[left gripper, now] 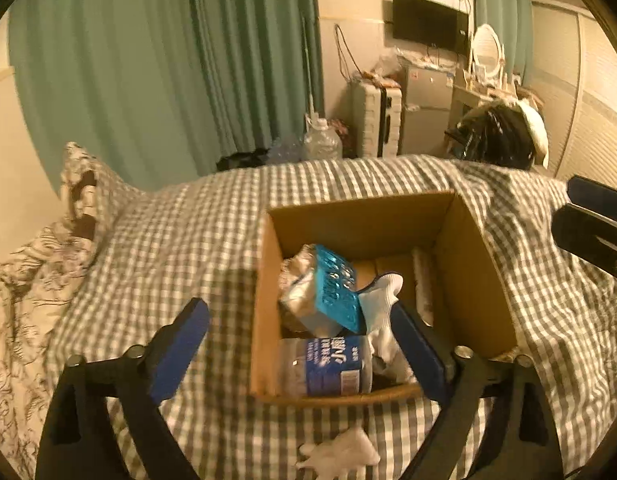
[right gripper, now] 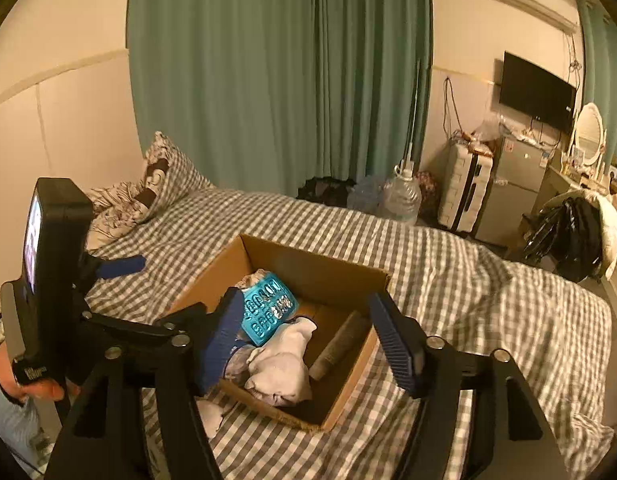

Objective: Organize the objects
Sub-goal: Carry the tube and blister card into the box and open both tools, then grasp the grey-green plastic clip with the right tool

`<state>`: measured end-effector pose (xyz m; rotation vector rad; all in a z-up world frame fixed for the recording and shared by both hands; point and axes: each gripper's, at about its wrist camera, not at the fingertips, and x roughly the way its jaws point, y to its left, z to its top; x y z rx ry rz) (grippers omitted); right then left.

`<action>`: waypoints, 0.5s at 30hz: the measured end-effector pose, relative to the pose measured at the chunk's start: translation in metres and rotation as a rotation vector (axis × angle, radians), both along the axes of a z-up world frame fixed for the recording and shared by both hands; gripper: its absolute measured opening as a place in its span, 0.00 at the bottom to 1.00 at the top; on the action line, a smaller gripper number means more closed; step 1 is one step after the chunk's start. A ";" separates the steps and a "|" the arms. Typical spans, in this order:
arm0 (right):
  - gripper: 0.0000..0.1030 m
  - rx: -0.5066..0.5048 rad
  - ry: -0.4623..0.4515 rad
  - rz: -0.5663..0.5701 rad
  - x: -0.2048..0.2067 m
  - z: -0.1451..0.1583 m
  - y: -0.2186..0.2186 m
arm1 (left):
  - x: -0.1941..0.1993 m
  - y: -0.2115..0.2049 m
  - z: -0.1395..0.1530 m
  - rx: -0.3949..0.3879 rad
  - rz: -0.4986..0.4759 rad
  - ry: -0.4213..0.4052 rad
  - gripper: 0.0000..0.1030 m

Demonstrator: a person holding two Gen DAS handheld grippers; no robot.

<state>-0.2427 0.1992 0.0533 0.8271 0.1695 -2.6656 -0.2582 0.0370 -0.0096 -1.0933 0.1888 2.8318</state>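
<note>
An open cardboard box (left gripper: pixel 480 264) sits on the checked bed; it also shows in the right wrist view (right gripper: pixel 348 276). Inside lie a teal blister pack (left gripper: pixel 336 288) (right gripper: pixel 268 308), a clear bottle with a blue label (left gripper: pixel 328 366), white cloth (left gripper: pixel 382 300) (right gripper: pixel 284 364) and a grey roll (right gripper: pixel 340 344). My left gripper (left gripper: pixel 304 352) is open and empty, above the box's near-left corner. My right gripper (right gripper: pixel 308 340) is open and empty, above the box. A white crumpled item (left gripper: pixel 340 456) lies on the bed in front of the box.
The grey checked bed cover (left gripper: pixel 168 248) spreads around the box. A patterned pillow (right gripper: pixel 156 184) lies at the head. Beyond the bed are green curtains (right gripper: pixel 276 72), a water jug (right gripper: pixel 400 196), a suitcase (right gripper: pixel 464 192), a small fridge (right gripper: pixel 512 188) and a chair with clothes (right gripper: pixel 576 232).
</note>
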 end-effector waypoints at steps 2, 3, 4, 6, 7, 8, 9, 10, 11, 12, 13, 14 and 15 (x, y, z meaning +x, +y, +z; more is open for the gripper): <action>0.75 0.004 0.021 -0.005 0.013 0.010 0.002 | 0.011 -0.007 0.010 -0.004 0.002 0.018 0.95; 0.76 0.005 0.031 -0.006 0.021 0.015 0.003 | 0.018 -0.009 0.015 -0.011 0.005 0.026 0.96; 0.79 0.007 0.044 -0.006 0.031 0.021 0.003 | 0.027 -0.013 0.020 -0.018 0.009 0.038 0.98; 0.83 0.010 0.060 -0.003 0.046 0.028 0.004 | 0.048 -0.021 0.029 -0.023 0.013 0.064 1.00; 0.86 0.014 0.069 -0.001 0.056 0.031 0.003 | 0.058 -0.025 0.032 -0.022 0.013 0.072 1.00; 0.87 0.020 0.073 0.002 0.062 0.033 0.003 | 0.065 -0.027 0.034 -0.018 0.016 0.077 1.00; 0.88 0.027 0.080 0.006 0.071 0.035 0.001 | 0.077 -0.031 0.036 -0.008 0.020 0.082 1.00; 0.88 0.036 0.086 0.012 0.080 0.037 -0.001 | 0.083 -0.034 0.037 -0.002 0.018 0.081 1.00; 0.89 0.049 0.092 0.021 0.090 0.038 -0.004 | 0.092 -0.037 0.037 0.000 0.015 0.080 1.00; 0.90 0.054 0.098 0.026 0.097 0.040 -0.005 | 0.103 -0.040 0.037 0.000 0.017 0.087 1.00; 0.91 0.061 0.108 0.034 0.107 0.041 -0.008 | 0.110 -0.041 0.036 -0.003 0.021 0.092 1.00; 0.92 0.067 0.113 0.045 0.116 0.041 -0.012 | 0.118 -0.042 0.034 -0.007 0.025 0.095 1.00; 0.93 0.070 0.114 0.055 0.122 0.041 -0.014 | 0.126 -0.044 0.032 -0.011 0.027 0.097 1.00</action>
